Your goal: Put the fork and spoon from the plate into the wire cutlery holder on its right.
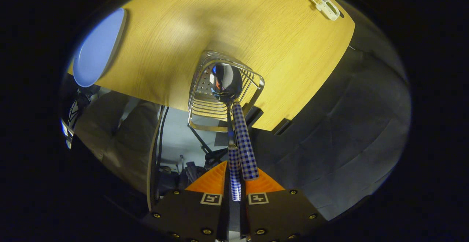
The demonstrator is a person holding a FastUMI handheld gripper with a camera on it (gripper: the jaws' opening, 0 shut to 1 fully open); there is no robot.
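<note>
My gripper points down and is shut on a blue-and-white checked handle. A thin metal stem runs from that handle to the spoon, whose shiny bowl hangs in the mouth of the wire cutlery holder. A second checked handle rises out of the holder beside the stem and leans against my right finger; its head is hidden, so I cannot tell that it is the fork. The holder stands near the edge of the wooden table. The blue plate lies far off to the holder's left and looks bare.
A small white object with coloured patches lies at the table's far corner. Past the table's near edge the floor, dark cloth and some cables and stand legs lie below the holder.
</note>
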